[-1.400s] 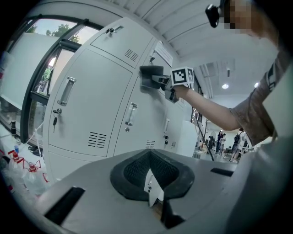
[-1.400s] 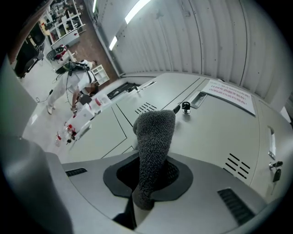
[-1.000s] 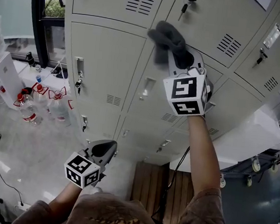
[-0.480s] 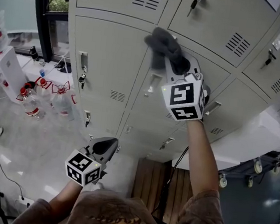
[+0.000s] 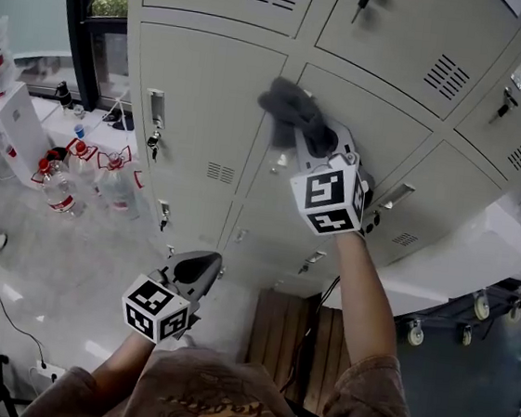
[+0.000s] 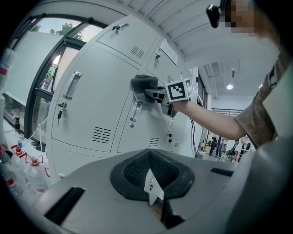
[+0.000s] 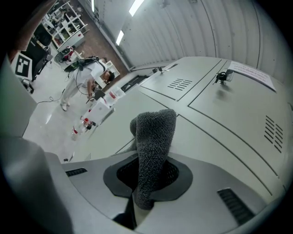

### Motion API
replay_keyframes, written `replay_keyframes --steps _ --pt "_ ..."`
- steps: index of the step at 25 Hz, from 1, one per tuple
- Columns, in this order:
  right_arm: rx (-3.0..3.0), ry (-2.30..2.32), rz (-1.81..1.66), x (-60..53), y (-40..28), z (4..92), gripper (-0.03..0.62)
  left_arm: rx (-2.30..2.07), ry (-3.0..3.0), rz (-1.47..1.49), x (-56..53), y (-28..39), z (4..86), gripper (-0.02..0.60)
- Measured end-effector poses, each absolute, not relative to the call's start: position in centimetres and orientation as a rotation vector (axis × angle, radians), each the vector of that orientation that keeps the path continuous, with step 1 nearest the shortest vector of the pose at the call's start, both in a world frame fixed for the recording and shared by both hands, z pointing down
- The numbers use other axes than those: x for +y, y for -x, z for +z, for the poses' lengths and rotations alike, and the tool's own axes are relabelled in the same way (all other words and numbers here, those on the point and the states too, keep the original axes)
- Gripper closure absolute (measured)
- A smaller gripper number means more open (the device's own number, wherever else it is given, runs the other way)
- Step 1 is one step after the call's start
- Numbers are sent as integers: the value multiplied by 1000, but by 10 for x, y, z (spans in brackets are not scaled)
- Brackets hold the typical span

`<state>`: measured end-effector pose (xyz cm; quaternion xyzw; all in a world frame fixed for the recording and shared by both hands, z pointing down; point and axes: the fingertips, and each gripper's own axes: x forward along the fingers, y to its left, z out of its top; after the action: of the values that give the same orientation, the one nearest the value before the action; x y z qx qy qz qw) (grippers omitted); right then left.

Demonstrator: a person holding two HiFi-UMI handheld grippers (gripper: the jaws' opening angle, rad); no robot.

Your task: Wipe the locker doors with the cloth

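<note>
The grey cloth (image 5: pixel 289 106), clamped tight in the R claw (image 5: pixel 317 142), has been dragged down the locker door (image 5: pixel 381 133) toward its handle (image 6: pixel 134 111) vs. 1 s ago, so a wiping stroke is judged under way, w/ the L claw (image 5: pixel 195 270) closed, empty and held low.

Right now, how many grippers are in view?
2. The left gripper hangs low, shut and empty; the right gripper is raised, shut on the cloth at a locker door.
</note>
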<state>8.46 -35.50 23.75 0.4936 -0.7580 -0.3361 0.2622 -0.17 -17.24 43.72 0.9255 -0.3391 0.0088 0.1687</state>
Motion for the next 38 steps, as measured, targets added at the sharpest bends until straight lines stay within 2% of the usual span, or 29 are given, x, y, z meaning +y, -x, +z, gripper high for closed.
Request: replay_keyframes --steps 18,38 --pt "-2054 -1322 -869 -351 -88 291 557 -990 -2620 36 -175 9 440 578" --pt "-1997 -1188 -647 -352 -101 431 557 -1008 -2603 77 -175 16 447 578"
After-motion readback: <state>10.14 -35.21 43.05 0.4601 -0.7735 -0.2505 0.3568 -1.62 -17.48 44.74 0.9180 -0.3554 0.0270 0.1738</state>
